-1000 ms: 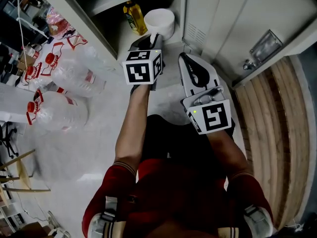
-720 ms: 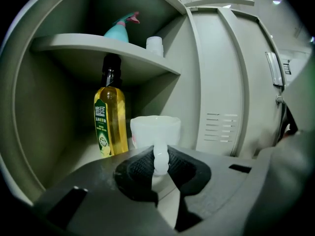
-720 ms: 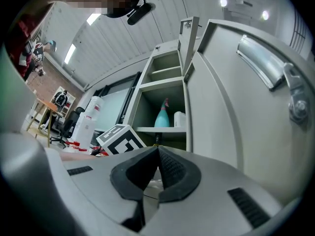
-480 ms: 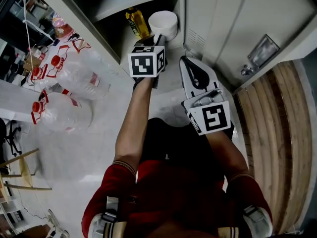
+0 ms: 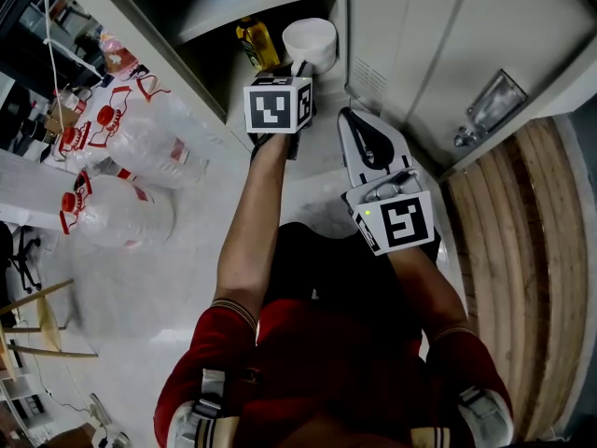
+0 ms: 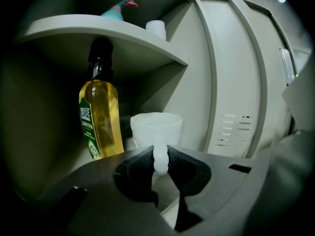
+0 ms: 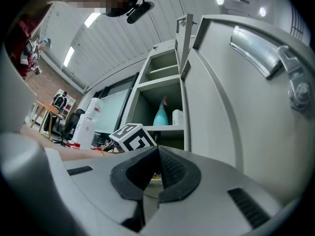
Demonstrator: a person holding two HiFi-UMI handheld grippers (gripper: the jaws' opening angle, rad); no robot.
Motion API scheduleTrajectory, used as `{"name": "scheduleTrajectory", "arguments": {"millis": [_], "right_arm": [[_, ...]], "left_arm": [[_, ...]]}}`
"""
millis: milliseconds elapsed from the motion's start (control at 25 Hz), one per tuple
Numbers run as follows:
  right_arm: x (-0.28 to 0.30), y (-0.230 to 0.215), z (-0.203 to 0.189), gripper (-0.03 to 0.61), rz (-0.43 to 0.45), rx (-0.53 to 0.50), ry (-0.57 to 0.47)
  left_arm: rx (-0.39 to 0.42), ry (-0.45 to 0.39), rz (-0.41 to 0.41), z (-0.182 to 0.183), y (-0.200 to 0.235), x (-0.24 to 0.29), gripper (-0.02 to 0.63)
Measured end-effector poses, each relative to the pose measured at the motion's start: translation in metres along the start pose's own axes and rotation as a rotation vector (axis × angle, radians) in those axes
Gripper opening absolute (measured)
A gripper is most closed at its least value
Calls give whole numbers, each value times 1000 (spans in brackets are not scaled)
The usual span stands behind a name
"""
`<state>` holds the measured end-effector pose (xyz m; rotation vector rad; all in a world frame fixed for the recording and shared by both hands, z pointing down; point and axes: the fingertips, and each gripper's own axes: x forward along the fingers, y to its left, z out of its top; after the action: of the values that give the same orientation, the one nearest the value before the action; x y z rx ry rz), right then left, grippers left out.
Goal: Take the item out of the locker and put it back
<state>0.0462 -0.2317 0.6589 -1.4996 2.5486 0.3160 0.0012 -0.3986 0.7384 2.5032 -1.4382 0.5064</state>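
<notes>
Both tongs are closed — left gripper (image 6: 160, 157) pinches the white cup's (image 6: 155, 128) handle, the cup inside the locker (image 6: 187, 97) under a shelf (image 6: 123, 38), just beside an oil bottle (image 6: 101, 119); right gripper (image 7: 156, 168), jaws together on nothing, hangs outside by the shut door (image 7: 221, 112)

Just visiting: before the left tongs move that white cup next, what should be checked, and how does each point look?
1. Left tongs closed on the handle of the white cup: ok.
2. Cup upright: ok.
3. Gap between cup and oil bottle: ok.
4. Headroom under the shelf above: ok.
5. Cup set down or lifted: cannot tell.
6. Right tongs shut, empty, held aside: ok.
</notes>
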Motion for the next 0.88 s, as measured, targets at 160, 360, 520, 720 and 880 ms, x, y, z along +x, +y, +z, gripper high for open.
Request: {"name": "scheduleTrajectory", "arguments": {"millis": [160,360,520,720,880], "right_arm": [[1,0,-2,0,0,-4,4],[0,3,-3,0,2,-10,14],[0,6,-2,0,4,-19,19],[-1,6,-4,0,0,-12,28],[3,8,-4,0,2,2,35]], "left_arm": [[-18,6,-4,2,3,5,57],[-19,-2,-39,4,-1,5,58],[-10,-27,-60,4,-6,2,113],[6,-68,-63,6,-8,-10,147],[13,-139,-69,13,-7,-26,162]]}}
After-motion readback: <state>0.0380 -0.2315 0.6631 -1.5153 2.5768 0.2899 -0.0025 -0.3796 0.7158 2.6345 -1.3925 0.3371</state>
